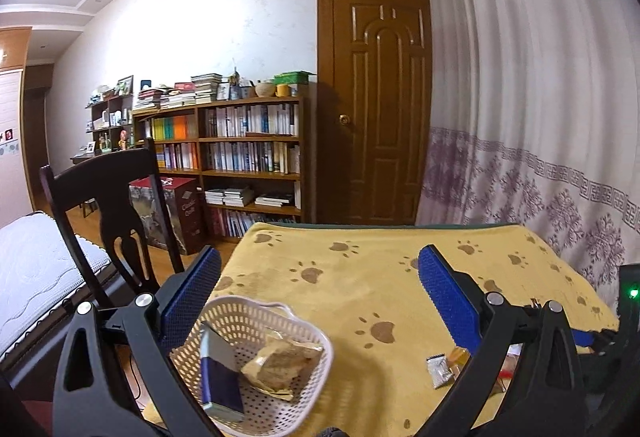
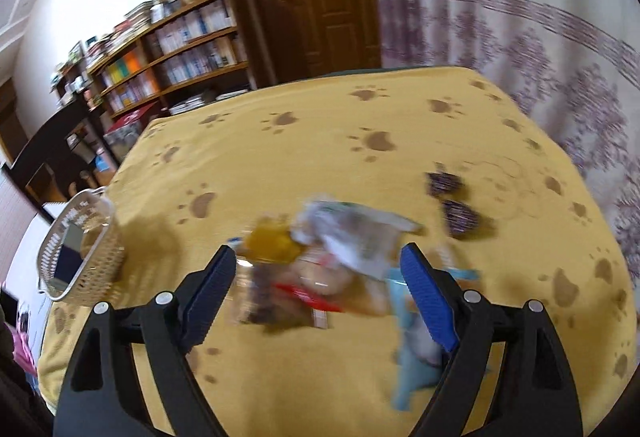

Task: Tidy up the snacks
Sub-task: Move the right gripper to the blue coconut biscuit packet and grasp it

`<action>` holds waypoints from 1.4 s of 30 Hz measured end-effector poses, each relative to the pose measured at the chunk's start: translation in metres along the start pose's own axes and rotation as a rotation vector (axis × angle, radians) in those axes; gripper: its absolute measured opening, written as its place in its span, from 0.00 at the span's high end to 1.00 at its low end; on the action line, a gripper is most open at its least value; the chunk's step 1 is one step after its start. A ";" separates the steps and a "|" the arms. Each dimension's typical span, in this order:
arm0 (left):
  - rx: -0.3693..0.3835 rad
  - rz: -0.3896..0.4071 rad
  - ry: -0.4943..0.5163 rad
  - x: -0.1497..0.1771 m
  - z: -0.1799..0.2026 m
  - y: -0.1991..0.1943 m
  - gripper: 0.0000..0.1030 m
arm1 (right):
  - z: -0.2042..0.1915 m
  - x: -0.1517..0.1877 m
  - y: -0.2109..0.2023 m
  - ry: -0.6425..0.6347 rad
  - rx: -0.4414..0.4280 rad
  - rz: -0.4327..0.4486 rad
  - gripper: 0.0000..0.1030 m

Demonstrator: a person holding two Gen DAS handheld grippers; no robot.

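Bookshelf (image 1: pixel 224 153), wooden door (image 1: pixel 380 101), curtain (image 1: pixel 532 97), chair (image 1: pixel 108 209).

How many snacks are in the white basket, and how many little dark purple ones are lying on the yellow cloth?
Snacks in the white basket: 2, a dark blue box and a tan wrapped snack.
Dark purple packets on the yellow paw-print cloth: 2, one and another.
Total: 4.
The pile in front of the right hand-held gripper is too blurred to count.
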State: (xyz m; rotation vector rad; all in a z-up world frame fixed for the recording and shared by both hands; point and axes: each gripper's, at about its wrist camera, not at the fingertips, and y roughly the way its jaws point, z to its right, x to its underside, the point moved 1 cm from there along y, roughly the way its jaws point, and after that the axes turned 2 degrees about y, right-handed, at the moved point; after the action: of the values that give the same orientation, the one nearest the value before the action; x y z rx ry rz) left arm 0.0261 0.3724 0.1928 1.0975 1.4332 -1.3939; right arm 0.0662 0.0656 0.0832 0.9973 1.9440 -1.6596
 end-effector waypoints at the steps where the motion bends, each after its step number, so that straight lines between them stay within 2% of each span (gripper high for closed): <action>1: 0.006 -0.004 0.000 0.000 0.001 0.001 0.03 | 0.008 0.001 -0.001 0.009 0.009 -0.003 0.18; 8: 0.025 -0.034 -0.012 0.005 0.005 0.009 0.03 | 0.056 0.014 -0.002 0.070 0.064 -0.034 0.16; 15: 0.031 -0.052 -0.005 0.008 0.007 0.015 0.03 | 0.080 0.027 0.014 0.102 0.078 -0.109 0.16; 26: 0.082 -0.096 0.015 0.016 0.021 0.028 0.03 | 0.084 0.042 0.050 0.101 0.114 -0.214 0.16; 31: 0.114 -0.151 0.003 0.024 0.027 0.043 0.03 | 0.081 0.045 0.052 0.061 0.137 -0.204 0.16; 32: 0.124 -0.163 0.001 0.027 0.029 0.047 0.03 | 0.080 0.046 0.052 0.048 0.148 -0.203 0.17; 37: 0.160 -0.218 0.003 0.041 0.041 0.062 0.03 | 0.076 0.049 0.047 -0.011 0.197 -0.183 0.40; 42: 0.191 -0.281 0.026 0.059 0.057 0.080 0.03 | 0.078 0.053 0.038 -0.016 0.189 -0.164 0.44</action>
State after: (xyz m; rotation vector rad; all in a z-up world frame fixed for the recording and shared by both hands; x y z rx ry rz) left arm 0.0869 0.3175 0.1121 1.0644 1.5426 -1.7507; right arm 0.0465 0.0061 0.0031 0.9086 1.9312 -1.9663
